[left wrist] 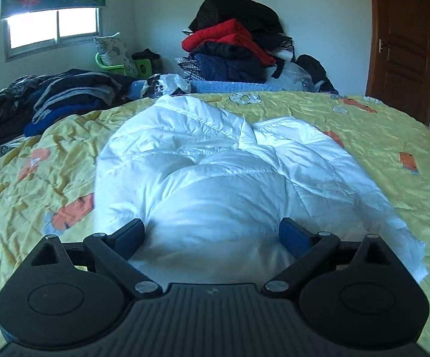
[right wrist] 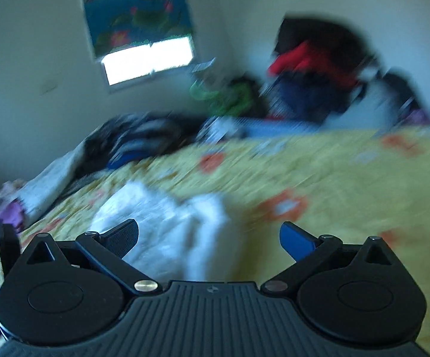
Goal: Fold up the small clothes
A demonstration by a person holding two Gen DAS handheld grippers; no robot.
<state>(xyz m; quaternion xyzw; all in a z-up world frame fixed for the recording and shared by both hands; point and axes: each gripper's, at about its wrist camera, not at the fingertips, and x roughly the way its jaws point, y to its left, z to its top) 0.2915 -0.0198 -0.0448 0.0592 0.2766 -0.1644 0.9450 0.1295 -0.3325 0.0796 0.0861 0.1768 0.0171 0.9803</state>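
While the white jacket [left wrist: 215,172] lies bunched on the yellow bedspread [left wrist: 378,136] just ahead of the left gripper [left wrist: 212,232], both it and the right gripper [right wrist: 209,238] gape empty; next comes choosing an edge to pinch and fold.

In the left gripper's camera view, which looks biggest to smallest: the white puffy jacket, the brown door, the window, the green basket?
1. White puffy jacket, though it lies nearest the camera
2. Brown door
3. Window
4. Green basket, partly hidden by a pillow
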